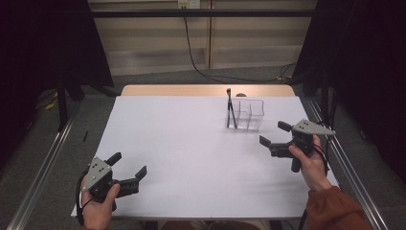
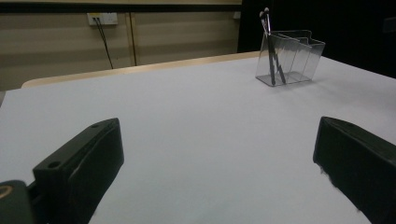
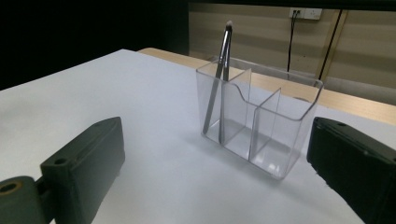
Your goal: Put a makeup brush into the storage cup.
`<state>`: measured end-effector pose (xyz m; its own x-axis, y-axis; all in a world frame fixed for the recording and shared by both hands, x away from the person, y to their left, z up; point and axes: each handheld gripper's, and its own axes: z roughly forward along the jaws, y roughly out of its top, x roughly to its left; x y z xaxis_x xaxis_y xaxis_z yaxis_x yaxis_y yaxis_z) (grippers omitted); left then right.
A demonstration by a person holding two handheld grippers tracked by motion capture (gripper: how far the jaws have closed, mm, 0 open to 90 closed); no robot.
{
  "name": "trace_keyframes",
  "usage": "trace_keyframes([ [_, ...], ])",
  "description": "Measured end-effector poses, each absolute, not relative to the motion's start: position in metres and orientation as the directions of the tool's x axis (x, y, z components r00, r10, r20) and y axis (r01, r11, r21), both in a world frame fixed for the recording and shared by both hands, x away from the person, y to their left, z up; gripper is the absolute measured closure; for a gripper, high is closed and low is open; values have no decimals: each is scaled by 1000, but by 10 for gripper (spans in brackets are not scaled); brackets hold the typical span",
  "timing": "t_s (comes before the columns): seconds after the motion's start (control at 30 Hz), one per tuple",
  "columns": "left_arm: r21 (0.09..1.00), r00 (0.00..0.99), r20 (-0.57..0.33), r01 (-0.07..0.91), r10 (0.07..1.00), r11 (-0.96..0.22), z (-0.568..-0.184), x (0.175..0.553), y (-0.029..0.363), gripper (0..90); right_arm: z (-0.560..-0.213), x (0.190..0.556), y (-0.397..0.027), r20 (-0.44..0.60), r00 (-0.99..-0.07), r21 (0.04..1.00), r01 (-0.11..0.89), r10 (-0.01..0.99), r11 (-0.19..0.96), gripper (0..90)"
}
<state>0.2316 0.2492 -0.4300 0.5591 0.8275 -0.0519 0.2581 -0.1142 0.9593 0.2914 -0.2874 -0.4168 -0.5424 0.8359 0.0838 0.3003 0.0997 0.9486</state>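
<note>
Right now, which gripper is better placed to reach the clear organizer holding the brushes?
The right gripper: it is open and close to the clear organizer holding two makeup brushes. The left gripper, also open, sits at the table's near edge, far away.

The high view looks forward and down across the white worktop (image 1: 191,153) from the person's side. Both gripper views skim low over it; the right sits close to the clear organizer (image 3: 261,126), the left sees it far off at upper right (image 2: 289,58).
</note>
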Motion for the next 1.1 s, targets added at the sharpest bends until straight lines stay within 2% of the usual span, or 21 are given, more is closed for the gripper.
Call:
trace_keyframes([
  [1.1, 958, 544, -55, 266, 837, -110, -429, 217, 252, 19, -443, 212, -328, 104, -474, 937, 343, 874, 74, 24],
])
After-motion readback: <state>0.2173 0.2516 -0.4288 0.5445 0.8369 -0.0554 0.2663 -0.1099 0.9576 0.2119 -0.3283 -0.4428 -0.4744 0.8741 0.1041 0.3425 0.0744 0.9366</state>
